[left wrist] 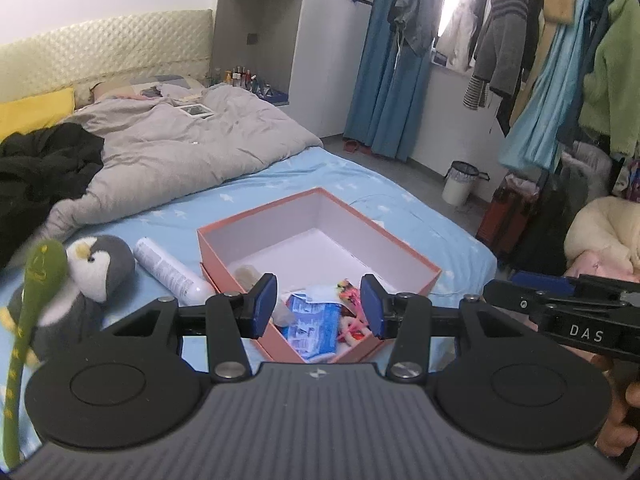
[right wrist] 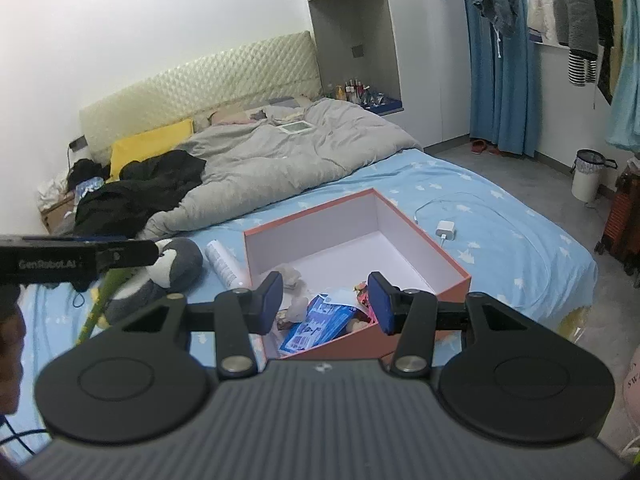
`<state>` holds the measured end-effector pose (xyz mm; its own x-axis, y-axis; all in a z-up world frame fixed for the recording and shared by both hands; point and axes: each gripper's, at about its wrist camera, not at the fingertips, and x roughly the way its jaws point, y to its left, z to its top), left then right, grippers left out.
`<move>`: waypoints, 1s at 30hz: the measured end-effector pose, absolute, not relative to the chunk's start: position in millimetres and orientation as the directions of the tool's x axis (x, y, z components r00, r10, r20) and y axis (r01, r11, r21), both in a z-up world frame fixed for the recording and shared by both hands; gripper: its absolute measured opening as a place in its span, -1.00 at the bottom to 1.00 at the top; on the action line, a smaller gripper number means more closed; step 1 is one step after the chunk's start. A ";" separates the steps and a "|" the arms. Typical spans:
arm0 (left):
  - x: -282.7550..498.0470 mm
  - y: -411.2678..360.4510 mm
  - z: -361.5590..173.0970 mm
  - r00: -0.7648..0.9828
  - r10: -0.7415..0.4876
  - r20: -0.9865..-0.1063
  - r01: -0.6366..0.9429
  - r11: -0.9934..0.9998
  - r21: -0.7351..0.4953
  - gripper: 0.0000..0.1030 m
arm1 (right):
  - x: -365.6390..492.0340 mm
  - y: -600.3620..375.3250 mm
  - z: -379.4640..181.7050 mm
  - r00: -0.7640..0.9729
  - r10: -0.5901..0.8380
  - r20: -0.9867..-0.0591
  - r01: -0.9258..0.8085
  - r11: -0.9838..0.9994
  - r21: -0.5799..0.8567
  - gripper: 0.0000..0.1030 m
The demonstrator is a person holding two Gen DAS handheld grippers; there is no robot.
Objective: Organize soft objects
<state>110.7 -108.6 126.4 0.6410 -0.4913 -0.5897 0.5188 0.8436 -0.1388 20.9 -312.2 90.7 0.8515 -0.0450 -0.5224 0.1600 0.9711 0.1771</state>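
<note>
Matt cardboard box [left wrist: 404, 246] on soft cotton bedsheet [left wrist: 352, 178].

both grippers are held up side by side, angled downward. the left gripper [left wrist: 318, 306] has its blue pads parted, with nothing between them. the right gripper [right wrist: 325, 302] stands likewise, jaws apart and holding nothing. a hand [left wrist: 624, 412] grips the right tool's handle, just right of the left one; little else of the person shows.
</note>
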 end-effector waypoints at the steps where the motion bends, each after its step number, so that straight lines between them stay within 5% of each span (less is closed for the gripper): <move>1: 104.3 -108.4 126.9 0.648 -0.482 -0.589 0.512 0.849 -0.131 0.01 | 17.6 -311.3 91.4 0.850 -0.047 -0.525 0.165 0.970 0.180 -0.03; 30: 45.8 -84.1 88.2 0.654 -0.483 -0.582 0.438 0.869 -0.229 0.02 | -24.5 -296.5 59.3 0.862 -0.029 -0.507 0.136 0.975 0.176 0.01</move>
